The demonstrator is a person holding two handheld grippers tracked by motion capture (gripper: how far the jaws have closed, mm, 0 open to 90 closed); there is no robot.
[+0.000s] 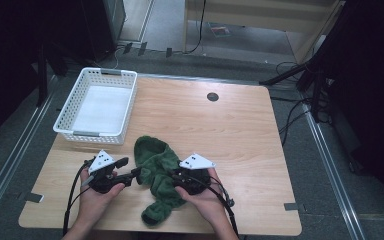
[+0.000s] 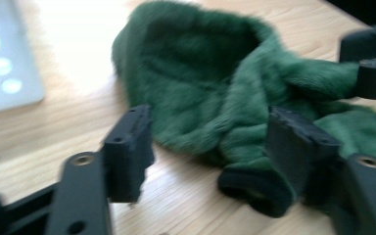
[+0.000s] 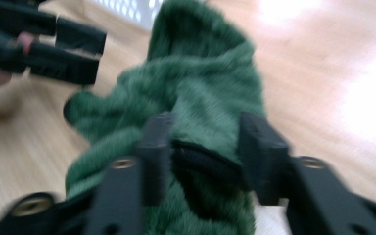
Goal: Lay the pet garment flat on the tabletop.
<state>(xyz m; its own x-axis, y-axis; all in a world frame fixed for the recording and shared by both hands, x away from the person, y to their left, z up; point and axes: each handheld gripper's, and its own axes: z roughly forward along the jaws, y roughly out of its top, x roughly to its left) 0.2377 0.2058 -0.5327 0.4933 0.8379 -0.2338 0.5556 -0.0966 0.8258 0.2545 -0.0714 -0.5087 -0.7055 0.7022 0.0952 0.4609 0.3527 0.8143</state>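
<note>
We saw the wooden counter point(image 1: 240, 130) fill the centre of the high view, with a white slatted basket point(image 1: 96, 105) sitting at its upper-left corner. Below the basket, toward the lower middle of the frame, a green fleece garment point(image 1: 156, 176) lay crumpled on the counter, its dark-edged cuff point(image 2: 254, 188) resting near the bottom of the left gripper view. We held the left hand-held gripper point(image 1: 128, 170) at the garment's left edge; in its own view its jaws stood apart, one on bare wood and the other against the fleece by the cuff. The right hand-held gripper point(image 3: 203, 152) sat at the garment's right side, and in its view the jaws stood apart with a fold of fleece and a dark trim between them.
</note>
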